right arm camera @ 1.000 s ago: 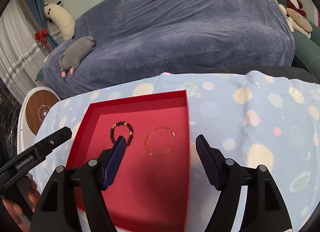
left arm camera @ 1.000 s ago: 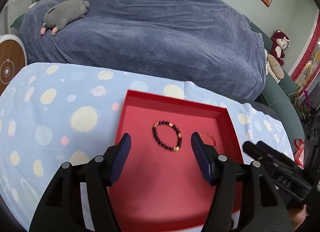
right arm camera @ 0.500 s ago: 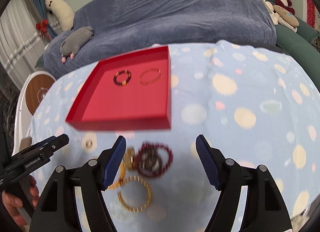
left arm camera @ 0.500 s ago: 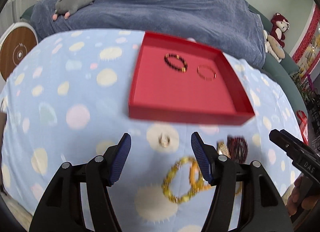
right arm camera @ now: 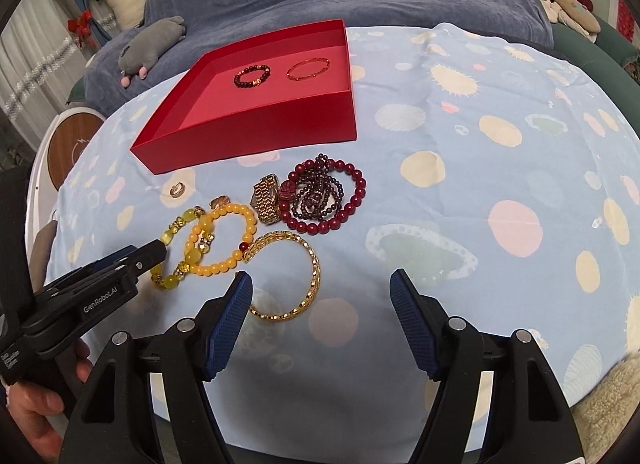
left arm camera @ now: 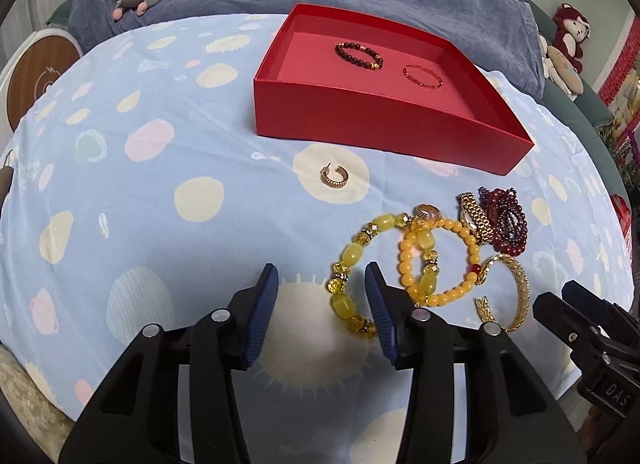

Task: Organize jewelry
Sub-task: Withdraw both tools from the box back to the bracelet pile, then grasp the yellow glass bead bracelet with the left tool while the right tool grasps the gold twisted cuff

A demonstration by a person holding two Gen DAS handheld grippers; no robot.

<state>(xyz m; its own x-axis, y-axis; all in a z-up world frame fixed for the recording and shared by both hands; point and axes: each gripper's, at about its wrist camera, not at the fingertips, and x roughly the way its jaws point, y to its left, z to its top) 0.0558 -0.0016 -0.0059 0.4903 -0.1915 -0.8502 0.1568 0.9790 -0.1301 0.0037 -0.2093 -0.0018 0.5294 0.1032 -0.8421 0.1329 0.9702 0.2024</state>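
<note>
Holding two bracelets [left arm camera: 359,56], red box [left arm camera: 372,116]

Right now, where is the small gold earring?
The small gold earring lies alone on the blue spotted cloth, just in front of the red box near its left corner, apart from the pile of bracelets to its right.

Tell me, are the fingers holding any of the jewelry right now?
No, nothing is held. The left gripper is closing, and the right gripper too, but only the spotted cloth shows between their fingers.
</note>
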